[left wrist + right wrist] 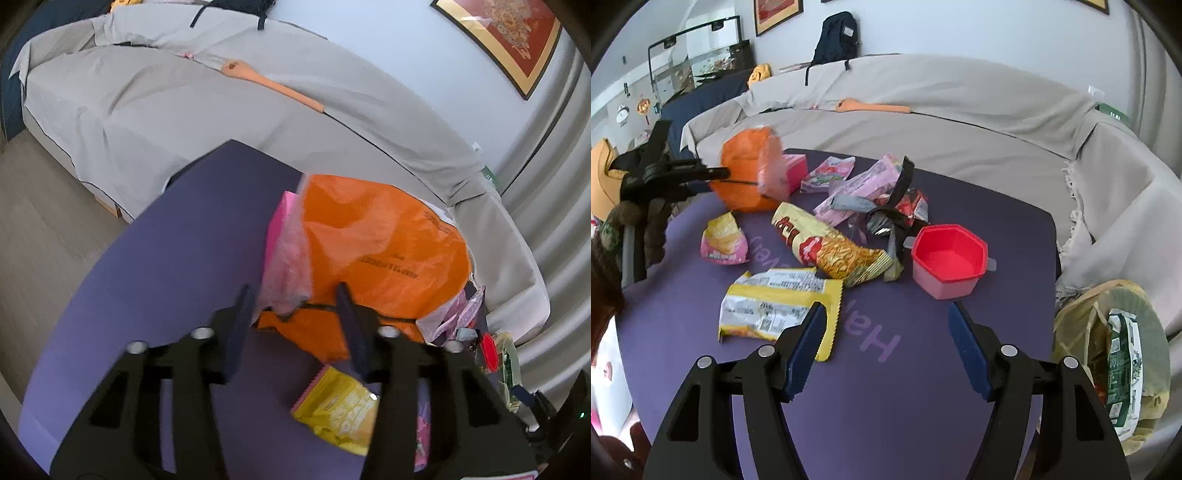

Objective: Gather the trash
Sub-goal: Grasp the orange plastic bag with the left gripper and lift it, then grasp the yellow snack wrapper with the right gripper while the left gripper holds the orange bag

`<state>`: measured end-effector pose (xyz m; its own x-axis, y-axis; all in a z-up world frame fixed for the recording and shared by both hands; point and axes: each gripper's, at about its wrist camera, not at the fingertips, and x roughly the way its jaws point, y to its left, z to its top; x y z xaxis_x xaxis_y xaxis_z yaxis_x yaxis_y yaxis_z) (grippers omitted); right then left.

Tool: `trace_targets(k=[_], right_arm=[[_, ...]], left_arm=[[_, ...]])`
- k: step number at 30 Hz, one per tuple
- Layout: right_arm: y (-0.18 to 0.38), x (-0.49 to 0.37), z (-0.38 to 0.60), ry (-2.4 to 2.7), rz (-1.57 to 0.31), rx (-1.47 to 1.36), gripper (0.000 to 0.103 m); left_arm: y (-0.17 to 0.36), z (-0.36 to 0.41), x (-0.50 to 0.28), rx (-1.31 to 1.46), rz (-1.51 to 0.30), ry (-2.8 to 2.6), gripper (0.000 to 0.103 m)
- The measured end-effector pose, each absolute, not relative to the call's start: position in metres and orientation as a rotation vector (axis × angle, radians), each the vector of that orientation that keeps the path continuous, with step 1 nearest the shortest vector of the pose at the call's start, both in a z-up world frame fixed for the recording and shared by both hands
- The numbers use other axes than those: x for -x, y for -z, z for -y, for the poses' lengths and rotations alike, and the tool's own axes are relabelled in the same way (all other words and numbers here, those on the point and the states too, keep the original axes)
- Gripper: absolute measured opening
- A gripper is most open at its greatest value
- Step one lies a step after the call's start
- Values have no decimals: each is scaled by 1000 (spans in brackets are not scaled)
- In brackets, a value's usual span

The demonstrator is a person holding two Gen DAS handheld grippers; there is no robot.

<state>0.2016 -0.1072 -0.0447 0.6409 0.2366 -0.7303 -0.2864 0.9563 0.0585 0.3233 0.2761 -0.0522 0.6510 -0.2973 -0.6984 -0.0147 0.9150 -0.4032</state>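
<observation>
The left gripper (295,306) is seen part closed around the orange bag's (376,254) edge; contact cannot be confirmed. The right gripper (886,325) is held wide, empty, above the table (905,387). Wrappers (831,251) are scattered there.

Both wrist fisheyes look steeply down across the purple table (960,369) toward the sofa (147,110); they share the orange bag (388,251), close in the left view.

Bare purple tabletop (886,406) lies near; wrappers (827,251) and red cup (947,254) crowd beyond.
</observation>
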Motion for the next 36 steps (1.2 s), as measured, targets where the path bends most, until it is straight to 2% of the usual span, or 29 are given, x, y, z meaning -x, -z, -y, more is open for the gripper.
trace_targets(k=[2, 5, 20, 26, 27, 30, 33, 36], right_arm=[[46, -198, 108, -304, -827, 66, 65], [48, -193, 110, -311, -831, 67, 65], [58, -190, 65, -451, -844, 64, 65], [77, -215, 61, -466, -936, 19, 65], [79, -216, 61, -477, -949, 11, 62], [84, -212, 58, -498, -966, 37, 45], [82, -206, 63, -502, -958, 36, 18], [81, -201, 75, -485, -959, 36, 14]], left_arm=[[50, -269, -319, 383, -849, 172, 19], [41, -254, -306, 346, -838, 197, 15], [-3, -222, -224, 306, -830, 196, 15], [-3, -225, -208, 337, -817, 202, 15], [-2, -225, -206, 332, -816, 202, 15], [1, -222, -204, 318, -813, 204, 15], [3, -221, -201, 325, -815, 208, 15], [5, -220, -200, 333, -820, 208, 15]])
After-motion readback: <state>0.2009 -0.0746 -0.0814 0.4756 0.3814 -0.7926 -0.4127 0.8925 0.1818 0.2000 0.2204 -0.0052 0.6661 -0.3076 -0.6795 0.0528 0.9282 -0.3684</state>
